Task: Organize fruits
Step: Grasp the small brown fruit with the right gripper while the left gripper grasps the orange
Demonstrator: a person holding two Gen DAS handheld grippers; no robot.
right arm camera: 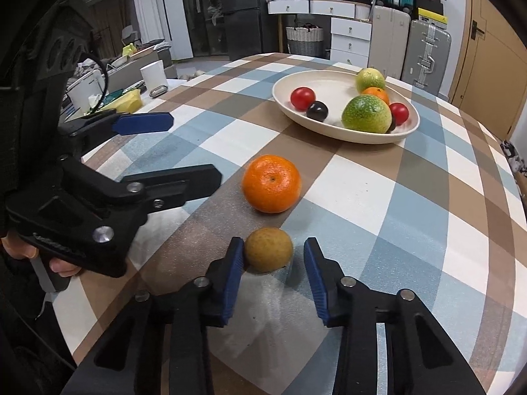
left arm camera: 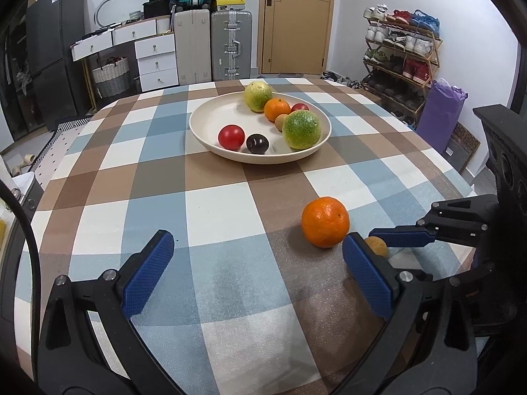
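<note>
A cream bowl (left arm camera: 204, 131) (right arm camera: 329, 128) on the checked tablecloth holds several fruits: green ones, an orange, red ones and a dark plum. A loose orange (left arm camera: 325, 221) (right arm camera: 271, 183) lies on the cloth nearer me. A small tan fruit (right arm camera: 268, 254) (left arm camera: 377, 246) lies just before it. My right gripper (right arm camera: 274, 275) is open around the tan fruit; its left pad touches it and the right pad stands apart. My left gripper (left arm camera: 257, 263) is open and empty, left of the loose orange; it also shows in the right wrist view (right arm camera: 194, 149).
The round table's edge curves close on the right in the left wrist view. A cluttered side surface with a white cup (right arm camera: 153, 74) lies beyond the table's left edge. Suitcases (left arm camera: 230, 46), drawers and a shoe rack (left arm camera: 400, 62) stand behind.
</note>
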